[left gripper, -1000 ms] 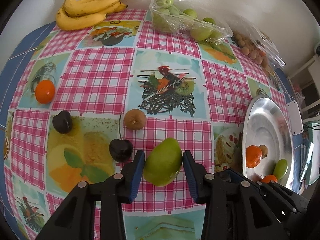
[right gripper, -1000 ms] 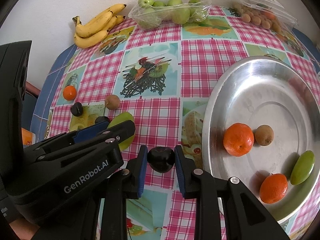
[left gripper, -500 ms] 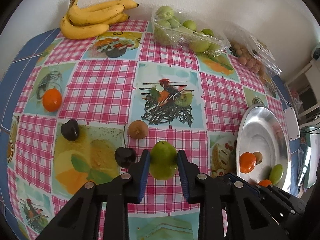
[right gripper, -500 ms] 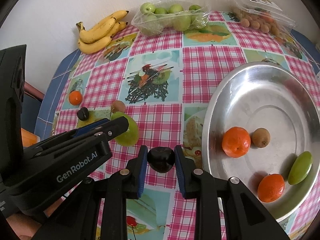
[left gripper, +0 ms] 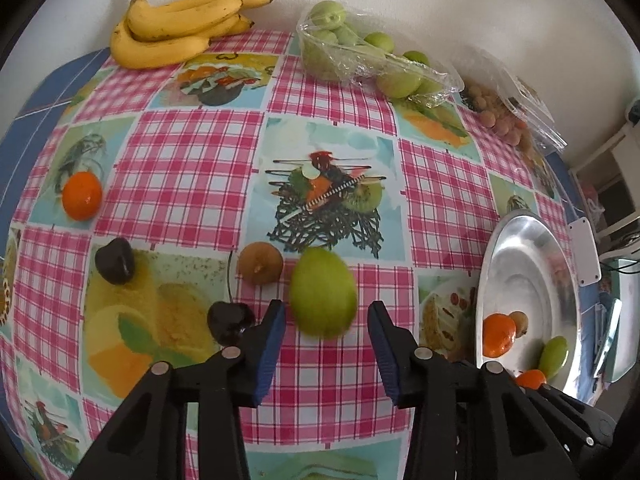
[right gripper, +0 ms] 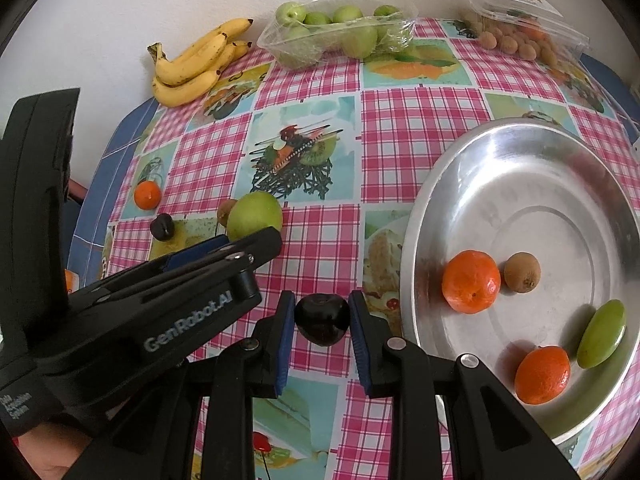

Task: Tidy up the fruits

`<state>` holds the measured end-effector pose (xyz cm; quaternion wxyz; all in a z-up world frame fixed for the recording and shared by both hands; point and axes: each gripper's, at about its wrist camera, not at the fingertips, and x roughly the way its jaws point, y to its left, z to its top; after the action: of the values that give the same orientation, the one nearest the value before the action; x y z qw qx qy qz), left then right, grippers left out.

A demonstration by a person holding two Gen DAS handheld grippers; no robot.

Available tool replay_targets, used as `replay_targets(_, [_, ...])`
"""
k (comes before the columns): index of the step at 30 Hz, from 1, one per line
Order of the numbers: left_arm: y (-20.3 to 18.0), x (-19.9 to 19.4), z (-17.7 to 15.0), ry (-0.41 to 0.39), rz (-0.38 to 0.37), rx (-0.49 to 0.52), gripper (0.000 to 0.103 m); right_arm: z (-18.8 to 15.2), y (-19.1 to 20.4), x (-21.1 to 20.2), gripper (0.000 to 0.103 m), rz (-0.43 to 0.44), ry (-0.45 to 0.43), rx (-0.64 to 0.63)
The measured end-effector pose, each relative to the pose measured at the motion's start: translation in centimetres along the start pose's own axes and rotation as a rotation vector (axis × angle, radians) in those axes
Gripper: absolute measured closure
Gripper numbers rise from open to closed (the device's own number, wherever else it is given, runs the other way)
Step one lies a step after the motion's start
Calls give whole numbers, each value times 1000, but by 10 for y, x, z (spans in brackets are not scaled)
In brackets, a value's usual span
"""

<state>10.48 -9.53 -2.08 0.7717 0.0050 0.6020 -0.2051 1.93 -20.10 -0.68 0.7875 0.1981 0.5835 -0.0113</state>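
Note:
A green mango (left gripper: 323, 292) shows blurred between the blue pads of my left gripper (left gripper: 326, 310). The jaws are opening and neither pad touches the mango. It also shows beyond the left gripper's fingers in the right wrist view (right gripper: 256, 214). My right gripper (right gripper: 322, 304) is shut on a dark cherry (right gripper: 322, 314), held above the tablecloth just left of the silver tray (right gripper: 520, 184). The tray holds two tangerines, a brown fruit (right gripper: 522, 272) and a green mango (right gripper: 602, 334).
Loose on the checked cloth lie a tangerine (left gripper: 82, 196), a dark fruit (left gripper: 115, 260), a brown fruit (left gripper: 260, 263) and a stemmed cherry (left gripper: 230, 320). Bananas (left gripper: 180, 28), a wrapped pack of green apples (left gripper: 360, 60) and a clamshell of small fruits (left gripper: 504, 116) line the wall.
Half a second ago the left jaws were pressed on the green mango; now they stand apart and the mango is loose and blurred, a little farther forward. The right gripper keeps the cherry, unmoved.

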Motion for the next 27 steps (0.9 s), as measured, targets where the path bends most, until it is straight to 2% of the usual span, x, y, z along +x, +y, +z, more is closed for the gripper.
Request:
replay_targets(8, [-2,7,4,6,18,6,56,2,-6,1,75,2,2,16])
replay_targets(9, [-3,9,4,13,24,9,57,2,-7,2,75,2,3,18])
replay_targets(10, [-3,10,4,14,33,11,63,2,-7,2,75,2,5,22])
replay_targets(12, [-3,10,3,13,36,9,63,2,-8,2,75,1,6,23])
replay_targets(27, [-2,-15,6,-12,19,19,65,4,-8,-10,75,24,-20,38])
